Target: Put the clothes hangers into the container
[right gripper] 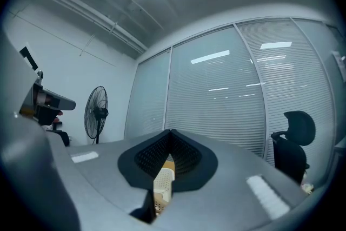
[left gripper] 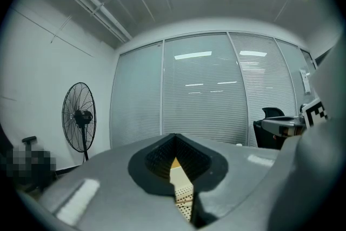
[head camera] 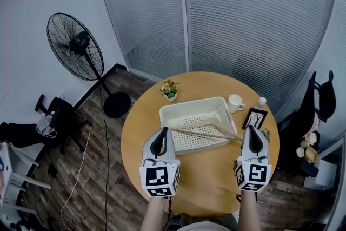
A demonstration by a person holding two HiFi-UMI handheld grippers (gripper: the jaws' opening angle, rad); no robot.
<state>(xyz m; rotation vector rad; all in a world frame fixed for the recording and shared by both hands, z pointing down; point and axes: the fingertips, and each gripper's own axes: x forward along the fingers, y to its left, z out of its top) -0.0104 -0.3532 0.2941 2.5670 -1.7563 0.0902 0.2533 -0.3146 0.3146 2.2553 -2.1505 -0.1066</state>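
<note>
A white perforated container [head camera: 167,114] sits mid-table. A wooden clothes hanger [head camera: 205,132] lies across it, its right end resting over the container's right rim. My left gripper [head camera: 160,134] hovers at the container's near left corner, shut and holding nothing. My right gripper [head camera: 252,130] hovers just right of the container, close to the hanger's end, also shut and empty. In the left gripper view the jaws [left gripper: 174,141] meet, with a sliver of container [left gripper: 183,195] below. In the right gripper view the jaws [right gripper: 170,136] meet over the container [right gripper: 161,187].
On the round wooden table [head camera: 211,181] stand a small potted plant [head camera: 170,90], a white mug [head camera: 235,103], a small bottle [head camera: 262,100] and a dark picture frame [head camera: 255,118]. A standing fan [head camera: 75,40] is at the left, a black chair [head camera: 320,99] at the right.
</note>
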